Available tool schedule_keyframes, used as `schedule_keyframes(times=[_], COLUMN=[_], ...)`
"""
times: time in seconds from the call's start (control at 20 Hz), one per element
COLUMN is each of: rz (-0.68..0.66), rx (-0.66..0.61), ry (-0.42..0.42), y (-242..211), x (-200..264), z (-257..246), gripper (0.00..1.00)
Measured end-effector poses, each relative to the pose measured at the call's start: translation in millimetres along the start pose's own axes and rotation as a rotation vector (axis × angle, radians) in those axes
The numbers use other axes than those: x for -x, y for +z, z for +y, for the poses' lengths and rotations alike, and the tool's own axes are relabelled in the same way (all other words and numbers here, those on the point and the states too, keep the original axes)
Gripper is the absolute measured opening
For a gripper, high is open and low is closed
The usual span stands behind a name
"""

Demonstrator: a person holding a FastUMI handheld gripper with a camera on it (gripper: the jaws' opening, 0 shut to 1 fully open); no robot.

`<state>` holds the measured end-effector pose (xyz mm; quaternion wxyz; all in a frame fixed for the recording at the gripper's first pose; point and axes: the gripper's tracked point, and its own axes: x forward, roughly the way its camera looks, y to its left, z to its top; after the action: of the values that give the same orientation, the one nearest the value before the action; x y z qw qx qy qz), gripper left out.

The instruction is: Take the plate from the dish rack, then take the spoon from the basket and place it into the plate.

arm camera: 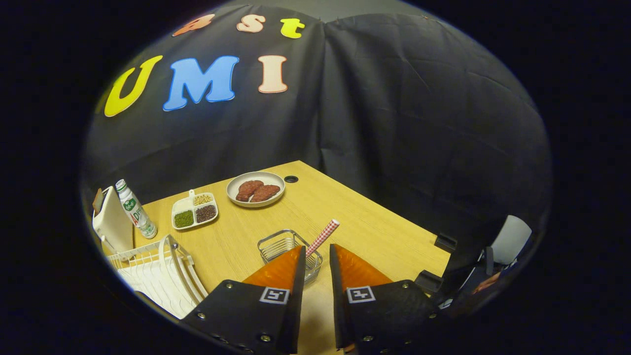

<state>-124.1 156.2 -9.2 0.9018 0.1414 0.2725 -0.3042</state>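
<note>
My jaws (316, 254) stand a little apart with nothing between them, poised above the wooden bench (345, 217). I take the wire basket (288, 249) as my landmark: it sits just ahead of my left finger, which partly covers it. The spoon's red-and-white checked handle (323, 236) leans out of that basket, rising toward the far right; its bowl is hidden. Left of the basket, at the bench's near edge, stands the white dish rack (157, 268) with a white plate (171, 256) upright in its slots. Beyond the basket lies a round plate of two meat patties (255, 190), and left of that a divided dish of beans (194, 211). Beyond the rack stand a bottle (135, 209) and a white box (111, 222).
</note>
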Motion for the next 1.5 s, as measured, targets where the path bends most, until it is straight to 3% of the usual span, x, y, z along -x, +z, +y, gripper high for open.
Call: schedule_keyframes(times=[0.1, 0.15, 0.65, 0.9, 0.95, 1.1, 1.15, 1.25, 1.35, 1.5], rz=[0.026, 0.04, 0.148, 0.16, 0.166, 0.143, 0.145, 0.118, 0.094, 0.08], rx=[-0.029, -0.047, -0.207, -0.269, -0.272, -0.302, -0.295, -0.299, -0.273, -0.226], ry=[-0.033, -0.047, -0.092, -0.086, -0.088, -0.041, -0.049, -0.009, 0.003, -0.01], y=[-0.7, -1.5, -10.6, -11.3, -13.1, -6.1, -5.3, 0.1, 6.9, 12.4], x=[-11.3, -17.8, -73.1, -87.3, -87.2, -93.4, -89.5, -87.3, -87.9, -85.0], z=[-2.3, -2.3, -0.3, -1.4, -2.7, 8.2, 7.4, 15.2, 21.5, 23.1], gripper=[0.31, 0.49, 0.5, 0.45, 0.29, 0.23, 0.16, 0.16, 0.04, 0.04])
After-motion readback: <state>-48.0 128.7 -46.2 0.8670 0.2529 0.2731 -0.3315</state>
